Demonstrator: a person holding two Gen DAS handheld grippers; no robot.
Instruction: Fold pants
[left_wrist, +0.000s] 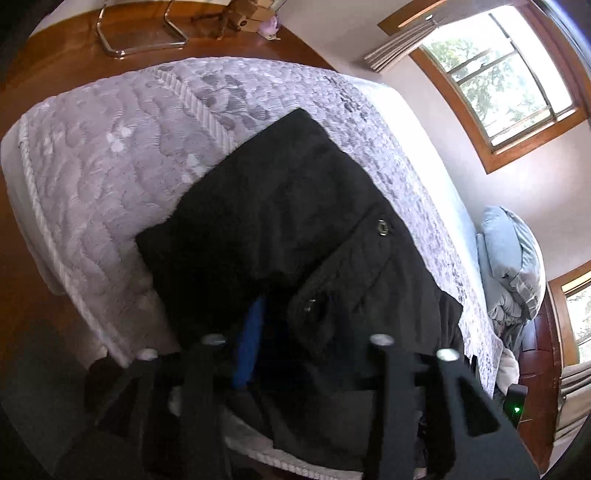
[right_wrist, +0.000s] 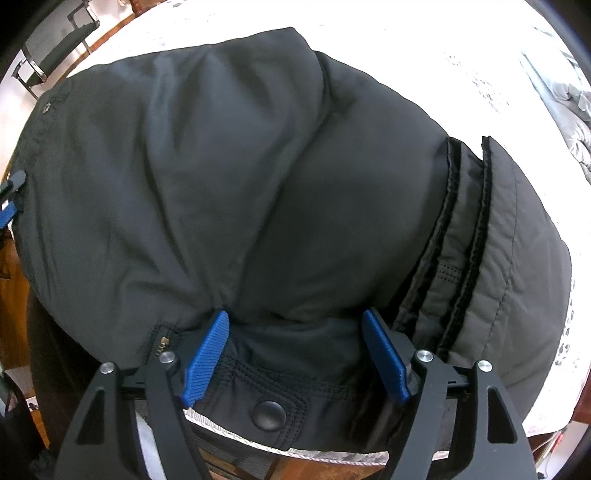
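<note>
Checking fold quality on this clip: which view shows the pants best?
The right wrist view: the pants are evenly lit, with seams, creases and a waistband snap clear. In the left wrist view the pants show their whole outline on the bed, but look nearly black.

No word, brand, number or sign can be read anywhere from where I stand. The black padded pants (right_wrist: 258, 184) carry a small dark patch near their far left corner in the right wrist view, but it is too blurred to tell whether it bears lettering, and the round metal snap button (left_wrist: 382, 226) on their pocket flap shows no legible stamping. A small black device with a green light (left_wrist: 515, 408) beside the bed shows only the glow, no characters.
</note>
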